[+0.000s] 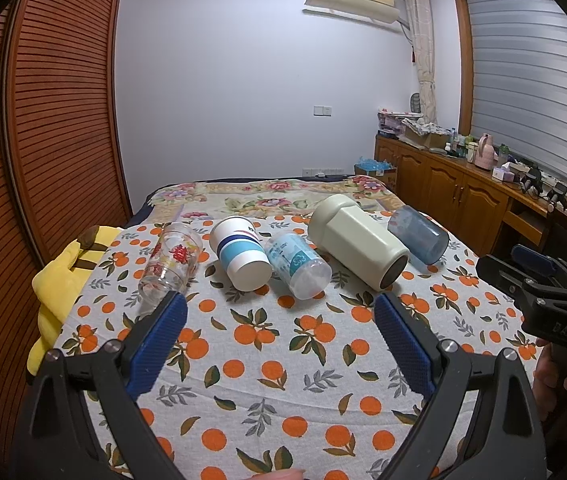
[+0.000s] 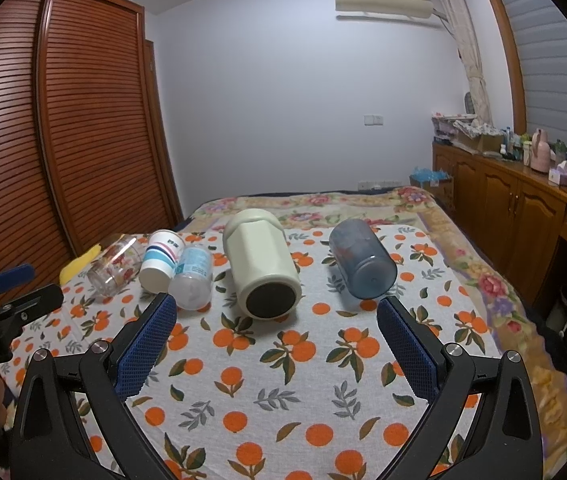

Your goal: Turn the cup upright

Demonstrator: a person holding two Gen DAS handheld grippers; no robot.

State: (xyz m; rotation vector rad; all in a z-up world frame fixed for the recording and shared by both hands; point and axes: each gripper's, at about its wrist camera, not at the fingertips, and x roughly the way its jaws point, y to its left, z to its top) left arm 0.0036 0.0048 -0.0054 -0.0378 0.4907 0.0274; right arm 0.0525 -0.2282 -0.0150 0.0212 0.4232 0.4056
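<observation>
Several cups lie on their sides in a row on an orange-print cloth (image 1: 275,364): a clear glass with red flowers (image 1: 169,262), a white paper cup with blue bands (image 1: 239,253), a clear plastic cup with teal print (image 1: 297,264), a cream faceted cup (image 1: 357,240) and a blue translucent cup (image 1: 417,239). The right wrist view shows the same cups: glass (image 2: 113,266), paper cup (image 2: 162,262), plastic cup (image 2: 192,276), cream cup (image 2: 259,266), blue cup (image 2: 361,262). My left gripper (image 1: 279,308) is open and empty, short of the row. My right gripper (image 2: 275,312) is open and empty, in front of the cream cup.
The cloth lies on a bed with a floral blanket (image 1: 267,196). A yellow plush toy (image 1: 67,276) sits at the cloth's left edge. A slatted wooden wardrobe (image 1: 43,120) stands on the left. A wooden cabinet (image 1: 455,188) with clutter runs along the right wall.
</observation>
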